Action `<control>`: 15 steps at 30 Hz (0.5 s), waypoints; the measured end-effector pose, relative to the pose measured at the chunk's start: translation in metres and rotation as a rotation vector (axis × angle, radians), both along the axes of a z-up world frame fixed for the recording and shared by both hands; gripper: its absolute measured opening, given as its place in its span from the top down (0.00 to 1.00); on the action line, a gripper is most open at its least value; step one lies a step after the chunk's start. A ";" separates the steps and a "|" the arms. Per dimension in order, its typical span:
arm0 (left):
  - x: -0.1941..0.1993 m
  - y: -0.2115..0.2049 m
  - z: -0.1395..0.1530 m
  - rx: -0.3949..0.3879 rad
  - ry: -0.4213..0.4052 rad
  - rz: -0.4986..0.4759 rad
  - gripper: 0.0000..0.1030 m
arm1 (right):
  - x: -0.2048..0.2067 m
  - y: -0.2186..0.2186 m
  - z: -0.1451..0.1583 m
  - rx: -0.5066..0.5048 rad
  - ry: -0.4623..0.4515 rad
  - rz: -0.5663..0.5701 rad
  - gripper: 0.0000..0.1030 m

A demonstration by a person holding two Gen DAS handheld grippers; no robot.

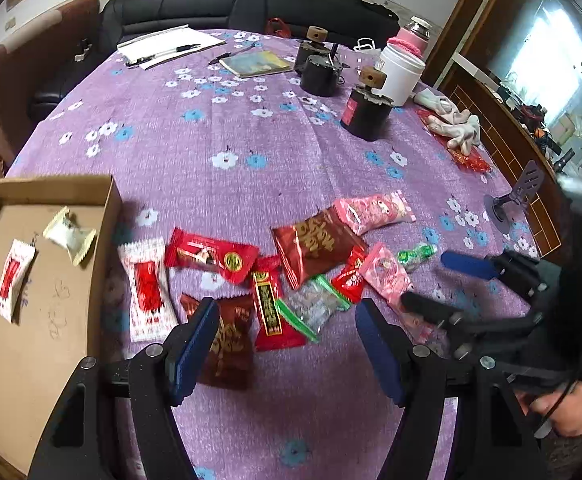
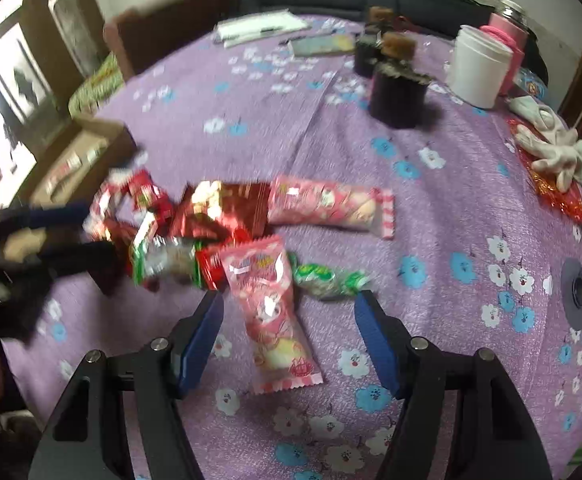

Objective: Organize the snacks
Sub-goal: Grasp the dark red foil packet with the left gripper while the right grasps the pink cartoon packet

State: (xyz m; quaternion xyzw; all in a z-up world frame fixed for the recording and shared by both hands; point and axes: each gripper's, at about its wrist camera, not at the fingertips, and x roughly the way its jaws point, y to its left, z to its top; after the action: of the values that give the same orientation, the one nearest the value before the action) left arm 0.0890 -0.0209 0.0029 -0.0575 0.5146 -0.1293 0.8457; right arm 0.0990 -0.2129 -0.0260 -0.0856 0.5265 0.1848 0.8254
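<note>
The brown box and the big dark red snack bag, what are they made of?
The brown box looks like plain cardboard: matte, tan, with a raw folded edge. The big dark red snack bag seems to be shiny plastic or foil film: it crinkles and glints in the right wrist view.

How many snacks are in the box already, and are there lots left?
Two are in the shallow brown cardboard box: a red-and-white sachet and a cream wrapped sweet. Nothing is held: the left gripper and right gripper are both open above the pile. About ten remain on the purple flowered cloth, including the pink cartoon packet.
</note>
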 end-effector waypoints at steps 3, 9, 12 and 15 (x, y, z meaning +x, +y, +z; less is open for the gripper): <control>0.005 0.005 0.002 -0.012 0.013 -0.011 0.28 | 0.002 0.006 -0.011 -0.048 0.013 0.007 0.35; 0.005 0.012 -0.006 -0.021 0.053 -0.023 0.28 | 0.004 0.015 -0.023 -0.080 0.031 0.028 0.61; 0.005 0.013 -0.013 -0.015 0.071 -0.028 0.28 | 0.003 0.016 -0.022 -0.081 0.033 0.031 0.62; 0.004 0.009 -0.022 -0.026 0.100 -0.051 0.27 | 0.001 0.016 -0.022 -0.089 0.028 0.028 0.62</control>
State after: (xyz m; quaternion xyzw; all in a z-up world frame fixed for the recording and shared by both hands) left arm 0.0932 -0.0118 -0.0192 -0.0615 0.5558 -0.1545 0.8145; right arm 0.1003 -0.1966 -0.0479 -0.1269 0.5446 0.1741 0.8106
